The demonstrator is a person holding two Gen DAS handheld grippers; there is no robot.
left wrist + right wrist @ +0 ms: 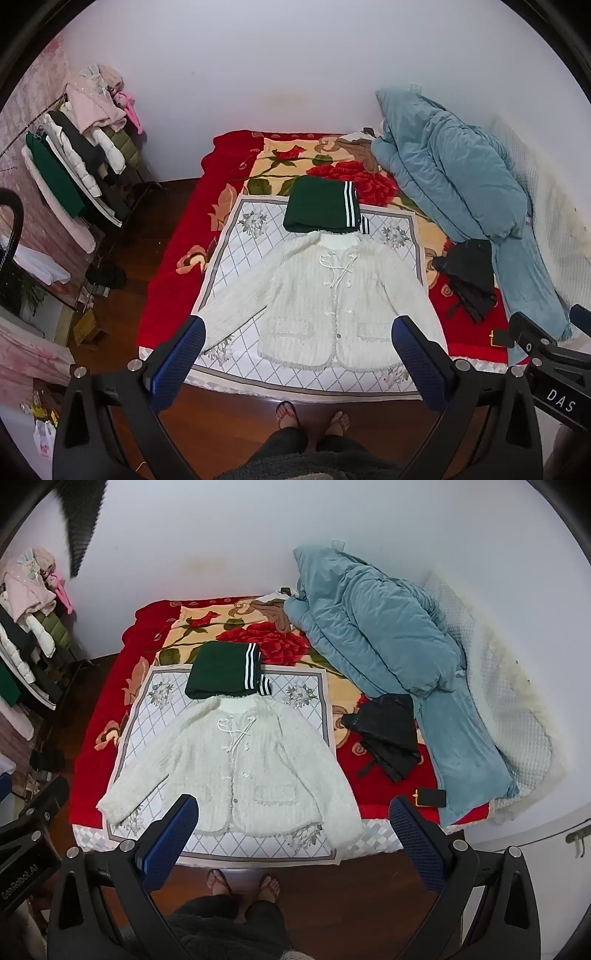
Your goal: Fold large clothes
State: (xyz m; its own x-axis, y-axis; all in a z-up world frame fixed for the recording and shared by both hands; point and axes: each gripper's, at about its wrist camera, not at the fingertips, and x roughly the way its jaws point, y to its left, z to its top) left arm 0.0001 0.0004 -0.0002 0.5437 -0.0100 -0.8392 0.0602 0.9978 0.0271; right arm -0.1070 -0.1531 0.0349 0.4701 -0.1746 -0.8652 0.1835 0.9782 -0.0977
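Two grippers, both with jaws spread as wide as they go and nothing between them, hang above the foot of the bed (170, 258), pitched steeply down. I see the left gripper (297, 350) framing the hem of the white cardigan (317, 295), and the right gripper (293, 829) does much the same from its side.

That cardigan is my work piece. It lies face up and flat on the pale quilted mat (391, 236) near the foot of the bed, sleeves spread out to either side, collar pointing away from me and touching the folded green garment (321, 206) behind it. A dark bundle (469, 273) sits well off to the right on the red blanket, beside the blue duvet (450, 177), and should not get in the way.

I judge the cardigan to be soft, fluffy and fairly light, with a thick pile that will compress under the pads. It should not slip much, yet it will sag and drape as soon as I lift it, and the loose knit may stretch if I drag it. The tie cord at the chest could snag, so I would keep clear of it.

My best holds, I think, are the sleeve cuffs first: pinch each cuff through both layers and carry it across the chest. After that I would take the hem corners, one per gripper, and bring them up to the shoulders.
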